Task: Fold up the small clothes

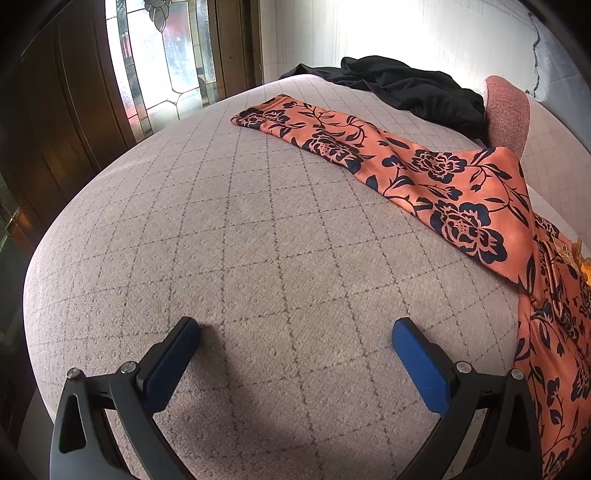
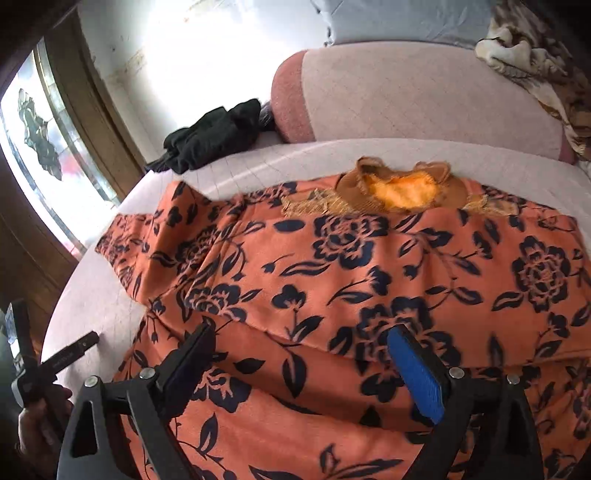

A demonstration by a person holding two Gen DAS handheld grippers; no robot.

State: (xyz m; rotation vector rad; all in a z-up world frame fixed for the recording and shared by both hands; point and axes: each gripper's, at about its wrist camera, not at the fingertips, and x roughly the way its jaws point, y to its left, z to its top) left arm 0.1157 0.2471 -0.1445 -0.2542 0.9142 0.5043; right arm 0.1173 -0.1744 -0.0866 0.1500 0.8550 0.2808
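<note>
A pale grey-pink cushioned surface [image 1: 240,229] with a thin dark diamond grid fills most of the left wrist view, rounded at its left and far edges. Beyond it on the left stand a dark wooden door frame [image 1: 66,110] and a leaded glass panel [image 1: 162,62] with daylight coming through; the far wall [image 1: 406,33] is white and overexposed.

The orange floral garment [image 1: 424,173] lies on the right half of the surface, one sleeve stretched toward the far left, its body [image 2: 369,277] spread under the right gripper with the collar [image 2: 402,188] at the far side. A black garment [image 1: 406,88] is heaped at the far edge, next to a pink bolster [image 2: 406,99]. What may be a brown-and-cream blanket [image 2: 535,55] sits far right, blurred.

The left gripper [image 1: 295,332] hovers over bare surface, fingers wide apart, holding nothing. The right gripper [image 2: 301,341] is also spread wide, above the garment's near folds.
</note>
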